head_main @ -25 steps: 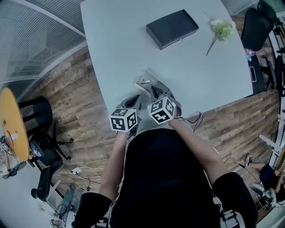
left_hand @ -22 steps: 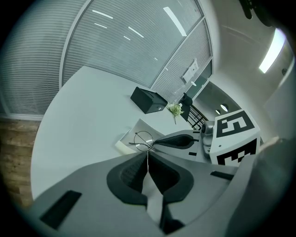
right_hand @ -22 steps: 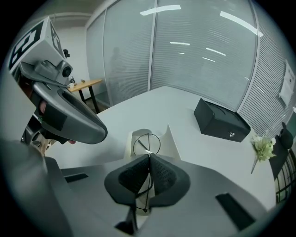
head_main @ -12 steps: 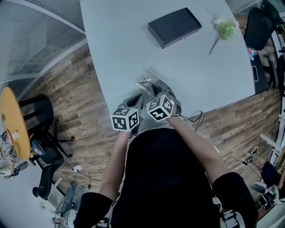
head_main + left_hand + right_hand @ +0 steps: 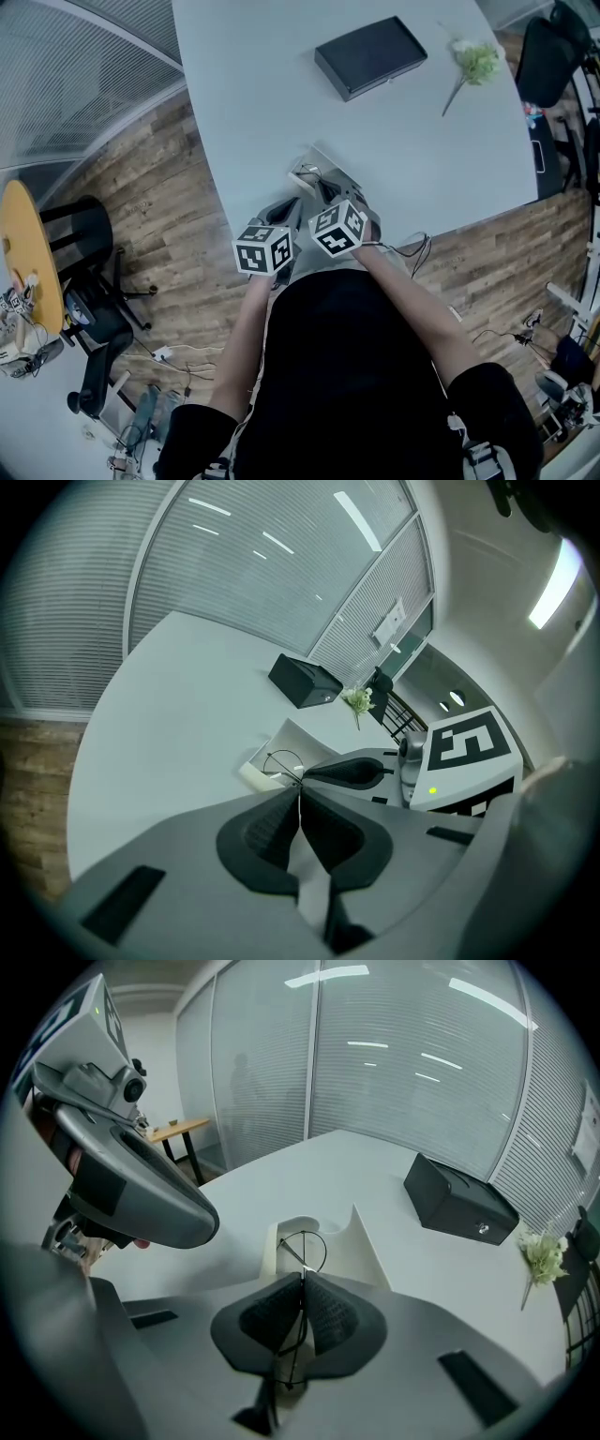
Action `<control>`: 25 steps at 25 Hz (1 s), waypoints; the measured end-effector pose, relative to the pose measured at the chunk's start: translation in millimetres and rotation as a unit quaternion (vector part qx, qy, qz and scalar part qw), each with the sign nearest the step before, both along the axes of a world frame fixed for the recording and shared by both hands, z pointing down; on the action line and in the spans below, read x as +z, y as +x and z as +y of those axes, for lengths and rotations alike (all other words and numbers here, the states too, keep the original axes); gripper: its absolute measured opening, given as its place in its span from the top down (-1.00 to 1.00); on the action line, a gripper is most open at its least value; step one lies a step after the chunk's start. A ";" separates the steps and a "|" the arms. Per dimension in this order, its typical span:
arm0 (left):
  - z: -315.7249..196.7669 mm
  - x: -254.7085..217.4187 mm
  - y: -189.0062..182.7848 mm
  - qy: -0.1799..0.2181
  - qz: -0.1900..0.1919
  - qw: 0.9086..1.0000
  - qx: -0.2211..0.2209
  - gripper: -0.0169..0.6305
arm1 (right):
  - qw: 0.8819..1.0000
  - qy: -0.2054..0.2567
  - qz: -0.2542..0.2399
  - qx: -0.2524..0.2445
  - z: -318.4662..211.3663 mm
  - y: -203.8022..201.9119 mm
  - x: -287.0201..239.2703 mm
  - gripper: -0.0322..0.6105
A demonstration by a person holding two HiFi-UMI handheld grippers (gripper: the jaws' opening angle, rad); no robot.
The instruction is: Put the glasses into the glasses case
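The thin wire-framed glasses (image 5: 305, 1252) hang between my two grippers, just above the open white glasses case (image 5: 349, 1244) near the table's front edge. My right gripper (image 5: 302, 1282) is shut on the frame. A wire runs down between its pads, which have just eased open a hair with the frame still pinched. My left gripper (image 5: 300, 792) is shut on the glasses (image 5: 279, 763) from the other side, one round lens showing past its tips. In the head view both marker cubes (image 5: 262, 250) crowd over the case (image 5: 314, 171), hiding the glasses.
A black box (image 5: 370, 56) lies at the far side of the white table (image 5: 262, 103), with a small flower sprig (image 5: 472, 62) to its right. Wooden floor, a black chair (image 5: 84, 281) and a yellow round table (image 5: 23, 253) are to the left.
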State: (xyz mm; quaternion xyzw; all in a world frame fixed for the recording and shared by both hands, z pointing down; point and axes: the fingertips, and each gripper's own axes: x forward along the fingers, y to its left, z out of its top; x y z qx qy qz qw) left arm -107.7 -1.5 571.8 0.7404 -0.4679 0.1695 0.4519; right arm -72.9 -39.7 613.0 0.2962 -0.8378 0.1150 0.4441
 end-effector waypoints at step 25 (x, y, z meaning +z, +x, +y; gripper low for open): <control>5.6 -11.8 21.6 0.021 -0.001 0.999 0.029 0.87 | 0.997 0.042 -0.042 0.052 -2.7 34.1 -49.5 0.76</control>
